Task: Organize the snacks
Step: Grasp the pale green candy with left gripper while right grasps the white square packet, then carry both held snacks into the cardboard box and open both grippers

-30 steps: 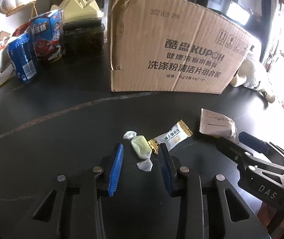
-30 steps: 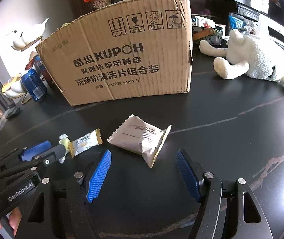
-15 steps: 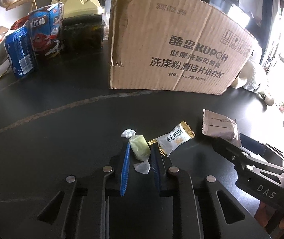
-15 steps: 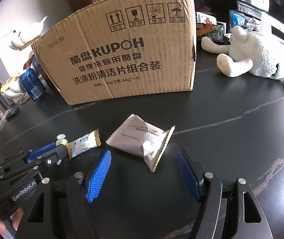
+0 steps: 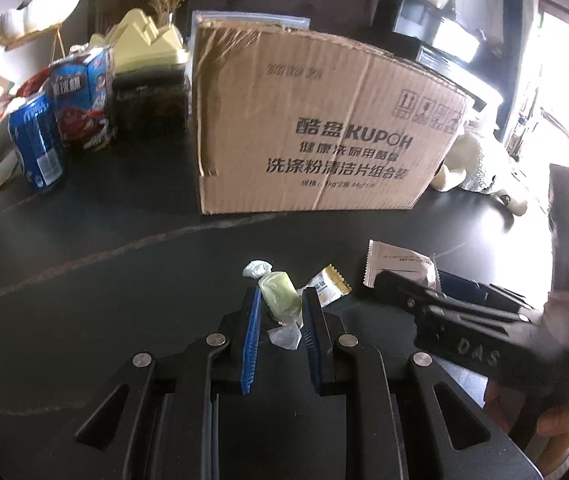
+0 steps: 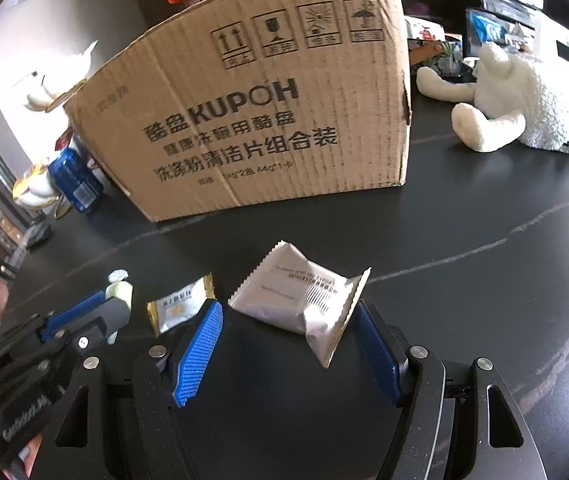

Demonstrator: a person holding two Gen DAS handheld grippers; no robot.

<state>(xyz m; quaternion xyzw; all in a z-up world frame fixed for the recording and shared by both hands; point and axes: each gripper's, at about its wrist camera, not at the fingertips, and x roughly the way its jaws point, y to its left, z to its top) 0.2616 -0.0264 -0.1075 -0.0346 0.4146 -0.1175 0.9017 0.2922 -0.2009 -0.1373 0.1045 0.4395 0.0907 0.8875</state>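
Observation:
My left gripper (image 5: 280, 300) is shut on a pale green wrapped candy (image 5: 279, 296), held just above the black table; it also shows in the right wrist view (image 6: 118, 290). A small gold-edged white snack packet (image 5: 328, 286) lies just right of it (image 6: 180, 306). A silver-white snack pouch (image 6: 304, 296) lies on the table between the fingers of my right gripper (image 6: 288, 320), which is open around it. The pouch shows in the left wrist view (image 5: 398, 266). A large cardboard box (image 6: 260, 108) stands behind the snacks.
A blue can (image 5: 36, 140), a blue-red snack box (image 5: 82, 104) and a dark container (image 5: 150, 104) stand at the far left. A white plush toy (image 6: 524, 100) lies at the right. The black table (image 6: 484, 240) stretches to the right.
My left gripper has closed on the green candy and lifted it slightly. My right gripper has moved forward, its open fingers now either side of the silver pouch.

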